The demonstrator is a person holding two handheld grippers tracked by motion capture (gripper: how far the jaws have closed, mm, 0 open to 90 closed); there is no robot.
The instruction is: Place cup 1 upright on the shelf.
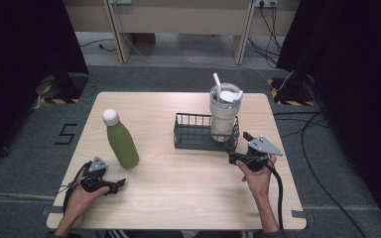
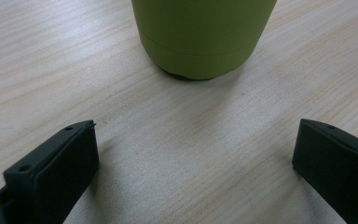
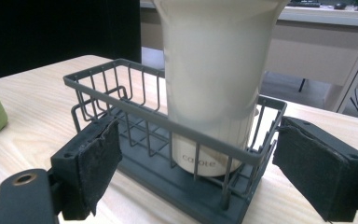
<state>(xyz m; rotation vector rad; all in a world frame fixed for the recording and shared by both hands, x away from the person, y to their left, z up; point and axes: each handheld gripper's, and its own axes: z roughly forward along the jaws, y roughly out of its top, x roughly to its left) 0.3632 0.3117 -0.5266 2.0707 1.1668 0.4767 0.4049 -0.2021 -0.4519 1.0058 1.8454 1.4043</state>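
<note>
In the left gripper view, the matte green metal bottle (image 2: 204,37) is cut off above its base. In the right gripper view, the cream plastic tumbler (image 3: 214,79) loses its lid past the top edge, and its small printed lettering is partly hidden by the dark grey wire basket (image 3: 121,100).

On my table (image 1: 178,188) the bottle (image 1: 121,141) stands upright at the left, with my left gripper (image 1: 120,184) just before it, nearer me. To the right sits the wire basket (image 1: 191,131), and the tumbler (image 1: 224,116) stands inside its right end. My right gripper (image 1: 235,157) sits just before the basket's right corner, well apart from the left one.
</note>
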